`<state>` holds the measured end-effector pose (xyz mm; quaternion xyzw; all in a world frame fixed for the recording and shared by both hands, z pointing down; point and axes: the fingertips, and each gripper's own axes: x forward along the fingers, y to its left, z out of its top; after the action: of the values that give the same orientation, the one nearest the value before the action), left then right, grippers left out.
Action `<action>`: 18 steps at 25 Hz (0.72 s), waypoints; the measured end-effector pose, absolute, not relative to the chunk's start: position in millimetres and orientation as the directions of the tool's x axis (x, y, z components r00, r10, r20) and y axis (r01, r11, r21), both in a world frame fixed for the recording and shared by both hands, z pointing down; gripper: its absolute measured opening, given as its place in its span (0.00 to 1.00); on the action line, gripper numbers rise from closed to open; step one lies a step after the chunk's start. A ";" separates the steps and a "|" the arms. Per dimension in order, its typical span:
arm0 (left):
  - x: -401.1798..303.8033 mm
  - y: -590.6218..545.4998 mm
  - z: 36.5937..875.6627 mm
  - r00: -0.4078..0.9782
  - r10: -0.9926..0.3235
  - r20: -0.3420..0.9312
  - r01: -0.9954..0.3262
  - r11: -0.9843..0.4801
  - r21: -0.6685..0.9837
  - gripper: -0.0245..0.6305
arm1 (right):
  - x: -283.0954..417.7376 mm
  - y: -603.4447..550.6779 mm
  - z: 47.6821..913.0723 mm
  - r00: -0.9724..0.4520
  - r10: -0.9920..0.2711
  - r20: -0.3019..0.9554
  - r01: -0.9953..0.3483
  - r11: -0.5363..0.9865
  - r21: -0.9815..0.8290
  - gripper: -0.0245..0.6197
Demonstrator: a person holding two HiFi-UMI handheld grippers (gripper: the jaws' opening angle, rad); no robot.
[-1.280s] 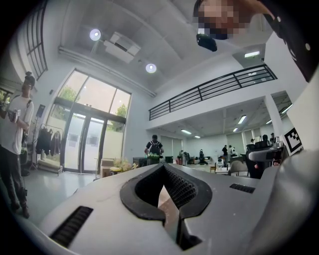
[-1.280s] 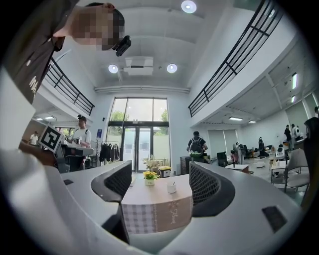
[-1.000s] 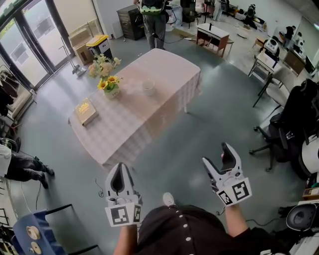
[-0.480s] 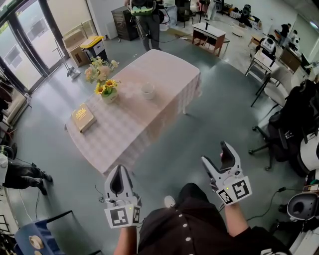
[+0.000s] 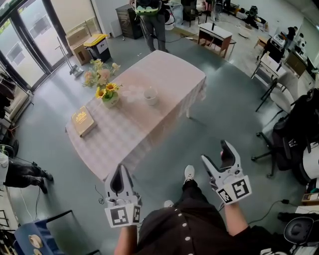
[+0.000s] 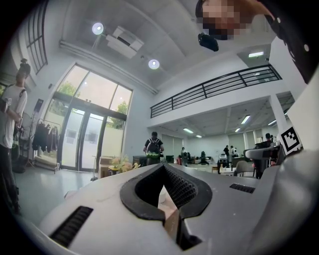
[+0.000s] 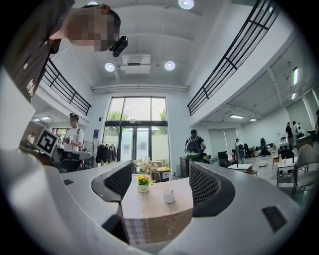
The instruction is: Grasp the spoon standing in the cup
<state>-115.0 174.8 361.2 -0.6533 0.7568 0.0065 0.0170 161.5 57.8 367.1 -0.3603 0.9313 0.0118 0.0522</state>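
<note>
A white cup (image 5: 150,96) stands near the middle of a table (image 5: 164,74) with a pink checked cloth, some way ahead of me. In the right gripper view the cup (image 7: 169,196) shows a thin spoon handle (image 7: 172,191) leaning out of it. My left gripper (image 5: 117,175) hangs low at the left, its jaws shut with nothing between them (image 6: 164,167). At the right, my right gripper (image 5: 227,152) is open and empty, and the table shows between its jaws (image 7: 161,164). Both grippers are far short of the table.
On the table, a vase of yellow flowers (image 5: 108,93) stands left of the cup and a book (image 5: 83,121) lies nearer the left end. A person with a backpack (image 5: 152,15) stands beyond the table. Office chairs (image 5: 286,134) stand at the right, and a yellow-lidded bin (image 5: 97,45) at the back left.
My foot has stepped forward on the floor and the view has shifted slightly toward the table. Both grippers keep their places and states.
</note>
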 end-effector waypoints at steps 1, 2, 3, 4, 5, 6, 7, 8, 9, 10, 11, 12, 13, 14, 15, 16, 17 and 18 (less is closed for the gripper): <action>-113.6 165.8 360.2 -0.148 -0.988 -0.035 -0.989 0.149 -0.014 0.06 | 161.0 47.7 366.4 -0.738 -0.666 -0.106 -0.669 0.743 -0.014 0.56; -112.7 156.5 359.5 -0.152 -0.988 -0.036 -0.988 0.153 -0.015 0.06 | 160.5 37.3 366.0 -0.742 -0.662 -0.105 -0.665 0.747 -0.012 0.56; -112.2 147.3 359.0 -0.158 -0.987 -0.036 -0.987 0.159 -0.014 0.06 | 160.0 26.8 365.5 -0.746 -0.658 -0.105 -0.660 0.751 -0.012 0.56; -111.9 138.1 358.5 -0.164 -0.986 -0.036 -0.986 0.164 -0.012 0.06 | 159.7 16.6 364.7 -0.750 -0.653 -0.105 -0.656 0.755 -0.012 0.56; -111.2 128.9 357.6 -0.169 -0.985 -0.037 -0.985 0.169 -0.010 0.06 | 159.8 6.7 363.7 -0.754 -0.648 -0.105 -0.651 0.759 -0.012 0.56; -110.0 119.7 356.6 -0.173 -0.984 -0.038 -0.985 0.174 -0.010 0.06 | 160.5 -3.0 362.6 -0.758 -0.643 -0.105 -0.646 0.763 -0.011 0.56; -108.4 110.5 355.4 -0.178 -0.983 -0.038 -0.984 0.178 -0.011 0.06 | 161.7 -12.7 361.6 -0.762 -0.639 -0.105 -0.642 0.767 -0.009 0.56; -106.7 101.2 354.0 -0.182 -0.982 -0.040 -0.983 0.183 -0.012 0.06 | 163.2 -22.8 360.8 -0.765 -0.635 -0.104 -0.638 0.770 -0.007 0.56; -105.3 92.0 352.2 -0.187 -0.982 -0.041 -0.982 0.188 -0.013 0.06 | 164.3 -33.3 359.8 -0.768 -0.632 -0.103 -0.635 0.773 -0.006 0.56; -104.4 82.6 350.3 -0.192 -0.980 -0.042 -0.981 0.193 -0.014 0.06 | 165.0 -43.9 358.4 -0.771 -0.628 -0.102 -0.631 0.776 -0.006 0.56; -104.0 73.2 348.4 -0.198 -0.979 -0.043 -0.980 0.199 -0.014 0.06 | 165.0 -54.6 356.9 -0.774 -0.625 -0.103 -0.627 0.779 -0.006 0.56; -103.7 63.8 346.8 -0.204 -0.978 -0.043 -0.979 0.205 -0.013 0.06 | 164.9 -65.1 355.3 -0.777 -0.621 -0.104 -0.623 0.782 -0.006 0.57; -102.8 54.8 345.8 -0.209 -0.977 -0.044 -0.978 0.210 -0.012 0.06 | 164.9 -75.3 353.9 -0.780 -0.616 -0.106 -0.619 0.785 -0.006 0.56; -101.2 46.3 344.9 -0.214 -0.976 -0.044 -0.977 0.214 -0.011 0.06 | 165.6 -85.1 352.2 -0.783 -0.612 -0.108 -0.615 0.788 -0.007 0.56; -98.7 38.1 343.8 -0.218 -0.975 -0.043 -0.976 0.218 -0.010 0.06 | 166.8 -94.7 350.1 -0.787 -0.608 -0.110 -0.611 0.792 -0.007 0.56; -95.8 29.8 342.4 -0.221 -0.974 -0.043 -0.975 0.222 -0.011 0.06 | 168.4 -104.0 347.6 -0.789 -0.604 -0.112 -0.607 0.795 -0.007 0.56; -93.0 21.4 341.1 -0.224 -0.974 -0.042 -0.974 0.225 -0.012 0.06 | 170.0 -113.2 345.0 -0.792 -0.600 -0.114 -0.603 0.798 -0.006 0.57; -90.6 12.9 340.0 -0.227 -0.973 -0.042 -0.974 0.227 -0.012 0.06 | 171.4 -122.1 342.9 -0.794 -0.597 -0.115 -0.600 0.800 -0.006 0.57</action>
<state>-90.6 12.9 340.0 -0.6215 0.7831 0.0086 0.0201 171.4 -122.1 342.9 -0.3159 0.9470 0.0156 0.0555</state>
